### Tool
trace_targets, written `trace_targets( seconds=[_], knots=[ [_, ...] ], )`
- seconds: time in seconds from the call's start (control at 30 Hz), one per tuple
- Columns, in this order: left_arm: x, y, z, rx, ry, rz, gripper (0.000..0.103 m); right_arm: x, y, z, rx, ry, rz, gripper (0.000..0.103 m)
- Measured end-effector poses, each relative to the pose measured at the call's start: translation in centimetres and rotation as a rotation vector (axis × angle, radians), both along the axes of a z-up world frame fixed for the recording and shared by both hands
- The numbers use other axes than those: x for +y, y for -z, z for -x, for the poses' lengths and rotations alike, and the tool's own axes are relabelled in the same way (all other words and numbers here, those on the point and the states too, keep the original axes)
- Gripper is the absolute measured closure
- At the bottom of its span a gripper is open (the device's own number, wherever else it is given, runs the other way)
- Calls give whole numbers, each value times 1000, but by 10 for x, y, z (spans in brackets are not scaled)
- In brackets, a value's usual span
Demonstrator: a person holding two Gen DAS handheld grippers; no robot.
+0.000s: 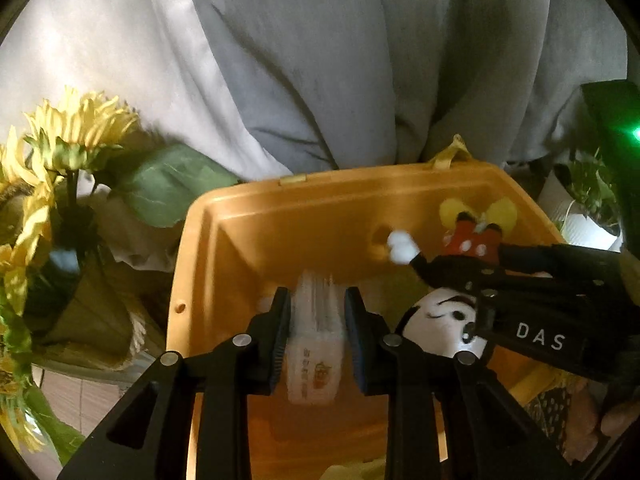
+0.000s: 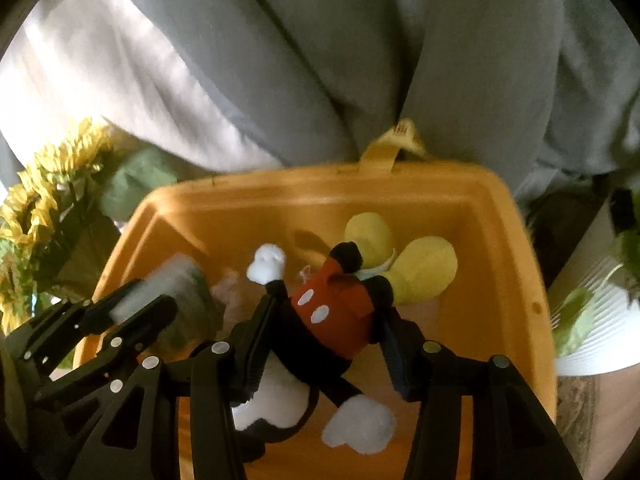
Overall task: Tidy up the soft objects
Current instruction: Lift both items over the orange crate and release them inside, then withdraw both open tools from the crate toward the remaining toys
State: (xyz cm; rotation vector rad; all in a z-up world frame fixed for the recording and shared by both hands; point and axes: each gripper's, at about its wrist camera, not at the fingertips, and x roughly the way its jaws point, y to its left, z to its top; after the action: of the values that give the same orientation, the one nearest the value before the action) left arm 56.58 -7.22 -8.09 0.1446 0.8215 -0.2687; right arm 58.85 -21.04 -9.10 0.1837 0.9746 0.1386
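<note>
Two grippers hang over the orange bin [image 2: 516, 248]. The left gripper [image 1: 318, 336] has its jaws partly closed on a white tissue pack [image 1: 316, 344]. The right gripper [image 2: 320, 320] squeezes a mouse doll [image 2: 332, 316] around its red shorts. Both soft things are above the bin, not lying down yet. The doll's floppy head could catch on the left gripper and slip out. The right gripper says "DAS". The pack's orange print is too blurry to read.
</note>
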Motion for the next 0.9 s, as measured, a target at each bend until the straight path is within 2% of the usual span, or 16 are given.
trace_targets(
  seconds=[0.03,0.13,0.2,0.37,0.57,0.63,0.9],
  knots=[
    [0,0,0,3,-2,2,62,-1,3,-2,18,-1,-4,49],
    [-1,-1,3,-9,1,6,52,-1,5,-2,51,-3,-29,42],
    [0,-3,5,-12,-6,8,44,-1,3,0,46,5,-24,41],
    [4,-13,12,-16,-28,37,39,-3,-13,10,-5,21,-19,41],
    [4,-37,33,-74,-21,52,30,-4,-42,29,-104,49,16,41],
    [4,-45,41,-95,-16,56,25,-7,-51,38,-131,55,22,32],
    [8,-72,77,-167,-14,76,18,-9,-88,75,-255,86,68,27]
  ],
)
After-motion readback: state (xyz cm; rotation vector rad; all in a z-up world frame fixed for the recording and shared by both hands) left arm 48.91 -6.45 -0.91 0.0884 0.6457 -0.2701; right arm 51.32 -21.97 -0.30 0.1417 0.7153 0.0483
